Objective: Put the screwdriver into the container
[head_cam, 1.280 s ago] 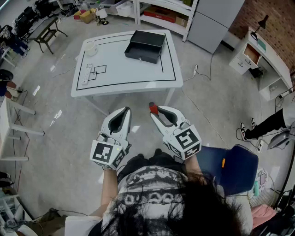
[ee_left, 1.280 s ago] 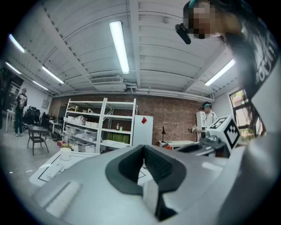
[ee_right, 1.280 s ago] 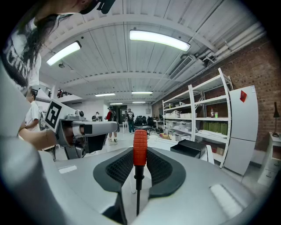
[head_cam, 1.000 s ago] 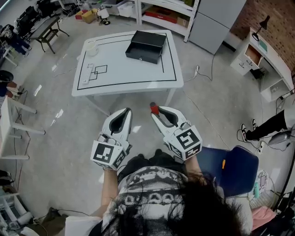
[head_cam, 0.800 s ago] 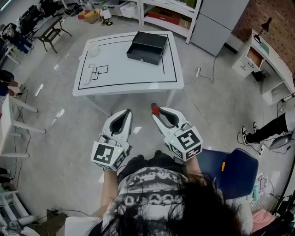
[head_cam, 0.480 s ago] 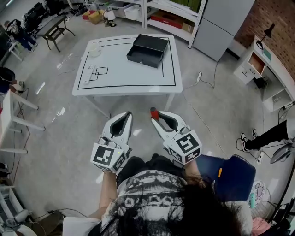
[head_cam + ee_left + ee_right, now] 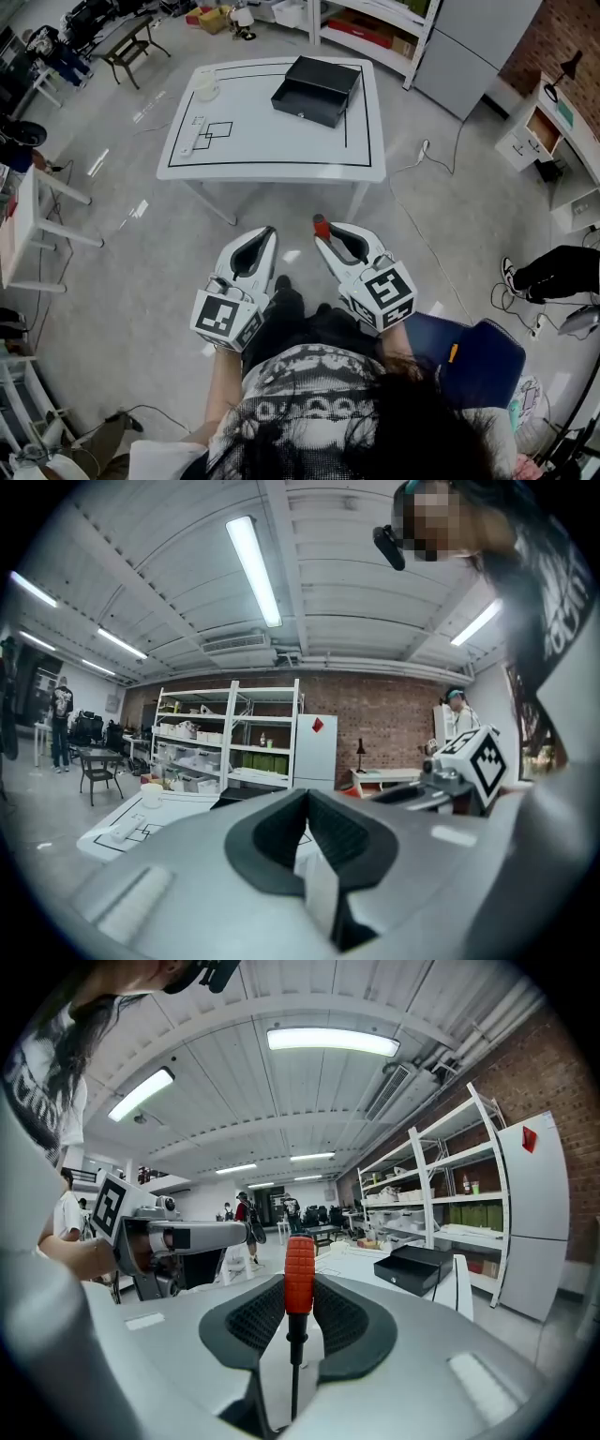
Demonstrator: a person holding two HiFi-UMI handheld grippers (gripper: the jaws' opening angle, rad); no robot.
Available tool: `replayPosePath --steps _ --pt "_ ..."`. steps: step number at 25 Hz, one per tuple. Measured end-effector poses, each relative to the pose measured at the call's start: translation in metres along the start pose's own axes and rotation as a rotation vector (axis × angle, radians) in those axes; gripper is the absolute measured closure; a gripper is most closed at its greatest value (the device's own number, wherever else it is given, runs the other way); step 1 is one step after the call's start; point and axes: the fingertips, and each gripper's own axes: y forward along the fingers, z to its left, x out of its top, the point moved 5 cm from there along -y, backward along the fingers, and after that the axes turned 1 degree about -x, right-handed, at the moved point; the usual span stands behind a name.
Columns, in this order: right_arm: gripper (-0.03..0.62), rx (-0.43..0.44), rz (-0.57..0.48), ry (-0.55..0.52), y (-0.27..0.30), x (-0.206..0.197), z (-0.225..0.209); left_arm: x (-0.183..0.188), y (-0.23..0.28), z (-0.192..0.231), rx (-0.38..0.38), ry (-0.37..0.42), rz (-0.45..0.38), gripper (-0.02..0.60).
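My right gripper is shut on the screwdriver. Its red handle stands upright between the jaws and the dark shaft runs down between them. My left gripper is beside it, shut with nothing in it, and its jaws meet at the tip. Both are held in front of the person's body, over the floor and short of the table. The container, an open black box, sits on the far right part of the white table. It also shows in the right gripper view.
A white cup and a small white bar lie on the table's left side beside drawn black squares. A blue chair stands close on the right. A fridge, shelves and a side desk line the far side.
The person has stepped forward and the table now sits slightly lower and further right in the head view. Both grippers sank a little together. The screwdriver is still held.
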Motion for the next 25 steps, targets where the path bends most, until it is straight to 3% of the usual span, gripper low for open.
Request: replayPosePath --steps 10,15,25 --pt "0.494 -0.009 0.028 0.012 0.05 0.002 -0.02 -0.004 0.031 0.05 0.014 -0.026 0.034 0.581" --pt "0.494 -0.04 0.035 0.013 0.104 0.015 -0.036 -0.003 0.057 0.103 -0.035 -0.014 0.004 0.581" --pt "0.494 -0.082 0.071 0.026 0.221 0.043 -0.052 0.014 0.1 0.224 -0.074 -0.037 0.027 0.581"
